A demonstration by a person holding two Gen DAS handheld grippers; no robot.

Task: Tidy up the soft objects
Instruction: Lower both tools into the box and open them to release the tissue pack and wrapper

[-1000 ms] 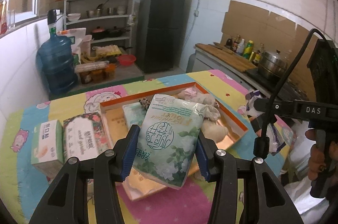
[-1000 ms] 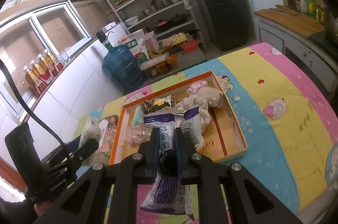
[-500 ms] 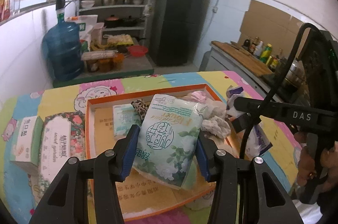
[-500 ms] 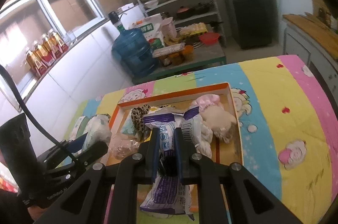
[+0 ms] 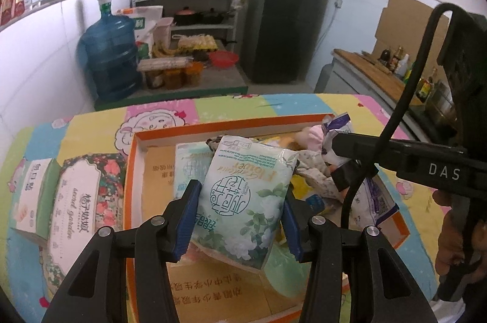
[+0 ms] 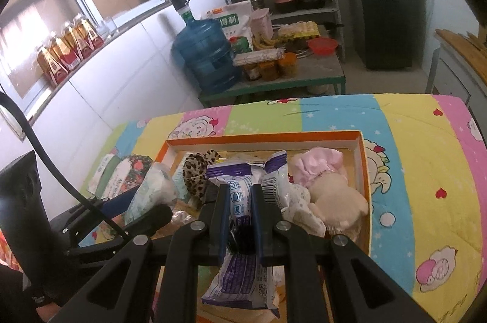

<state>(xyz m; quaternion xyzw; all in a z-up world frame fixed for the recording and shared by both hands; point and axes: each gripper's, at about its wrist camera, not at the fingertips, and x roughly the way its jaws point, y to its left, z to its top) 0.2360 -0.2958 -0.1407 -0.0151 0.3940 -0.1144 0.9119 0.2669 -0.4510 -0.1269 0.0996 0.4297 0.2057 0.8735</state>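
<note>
While glossy floral tissue pack is clamped between blue pads of left gripper at frame centre, crinkly white-purple plastic packet is pinched tight by right gripper. Both held over shallow orange-rimmed cardboard tray. Fuzzy cream plush, leopard fabric seen inside tray. Boxed tissues lie left of tray.

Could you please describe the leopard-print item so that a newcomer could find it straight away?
Start at the orange-rimmed box on the colourful tablecloth. The leopard-print cloth lies near its far-left corner. Its brown spotted pattern is unique; the neighbouring pieces are pink, cream or plastic-wrapped.
</note>
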